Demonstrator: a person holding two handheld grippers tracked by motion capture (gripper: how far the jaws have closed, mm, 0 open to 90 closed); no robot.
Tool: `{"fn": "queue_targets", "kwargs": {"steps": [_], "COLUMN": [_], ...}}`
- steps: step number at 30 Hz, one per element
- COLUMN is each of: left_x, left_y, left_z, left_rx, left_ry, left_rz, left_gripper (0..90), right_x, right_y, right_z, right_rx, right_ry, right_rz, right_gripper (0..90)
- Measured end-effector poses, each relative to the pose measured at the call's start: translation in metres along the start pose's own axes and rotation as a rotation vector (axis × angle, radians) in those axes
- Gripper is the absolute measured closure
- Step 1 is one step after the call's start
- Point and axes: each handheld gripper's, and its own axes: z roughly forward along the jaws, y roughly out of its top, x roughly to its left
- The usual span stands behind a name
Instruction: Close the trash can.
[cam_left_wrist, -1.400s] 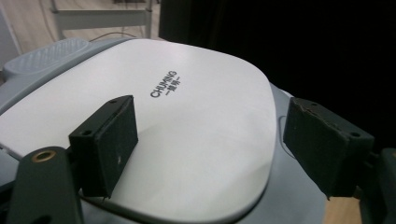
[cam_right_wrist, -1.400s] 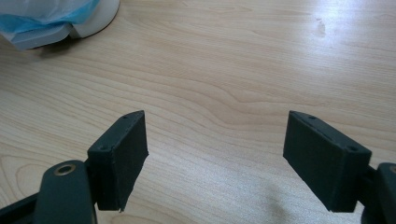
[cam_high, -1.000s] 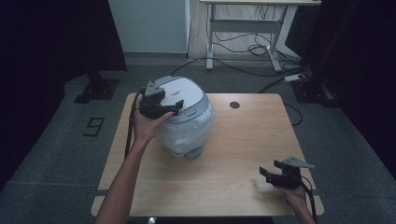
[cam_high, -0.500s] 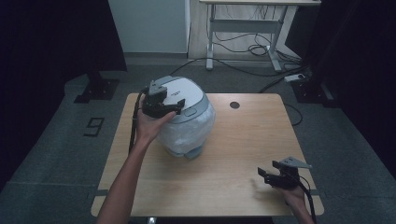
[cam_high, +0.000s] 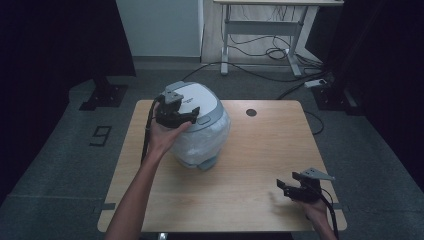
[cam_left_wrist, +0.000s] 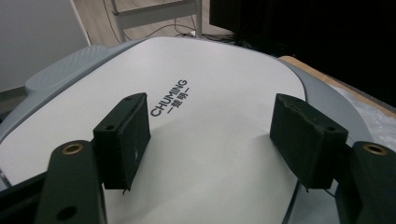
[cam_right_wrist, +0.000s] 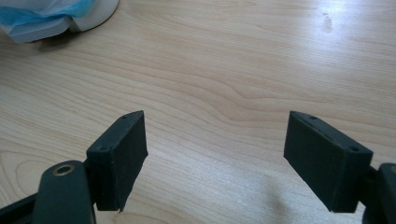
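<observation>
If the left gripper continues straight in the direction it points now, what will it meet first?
Probably the white lid of the rice cooker: the left gripper hovers just above it, fingers apart with nothing between them, having just been closing.

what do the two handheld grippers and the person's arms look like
Both the left gripper and the right gripper are black, each with two flat rectangular fingers and brass-ringed holes, a grey three-cornered plate on top and a trailing black cable. The forearms are bare, no sleeves.

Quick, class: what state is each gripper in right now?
Left gripper: open, jaws just been closing, over the rice cooker's white lid, nothing gripped.
Right gripper: open, empty, above the wooden table.
</observation>
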Motion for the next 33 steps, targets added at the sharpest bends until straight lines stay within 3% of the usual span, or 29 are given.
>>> {"fn": "queue_targets", "kwargs": {"steps": [8, 13, 15, 17, 22, 29, 33], "left_x": [0.001, 0.006, 0.008, 0.009, 0.011, 0.015, 0.017], "left_y": [-0.002, -0.001, -0.002, -0.005, -0.011, -0.025, -0.043], "left_z": [0.000, -0.004, -0.009, -0.017, -0.037, -0.056, -0.063], "left_rx": [-0.019, -0.001, -0.010, -0.056, -0.108, -0.118, -0.119], "left_ry": [-0.003, -0.057, -0.078, -0.087, -0.111, -0.124, -0.135], "left_rz": [-0.004, 0.018, 0.001, -0.011, -0.018, -0.022, -0.042], "left_gripper": [28.3, 24.0, 21.7, 21.2, 20.2, 16.3, 15.5], "right_x": [-0.001, -0.002, -0.003, -0.004, -0.005, -0.003, -0.004], "right_y": [0.000, 0.000, 0.000, 0.000, -0.001, 0.000, -0.001], "right_z": [-0.001, -0.001, -0.001, -0.001, -0.002, -0.001, 0.000], "right_rx": [-0.003, -0.003, -0.003, -0.001, -0.003, -0.002, 0.000], "right_ry": [0.000, 0.000, -0.001, -0.001, -0.004, 0.001, 0.003], "right_rz": [0.001, 0.004, 0.009, 0.013, 0.016, 0.009, 0.012], "right_gripper": [20.8, 20.8, 20.8, 20.8, 20.8, 20.8, 20.9]}}
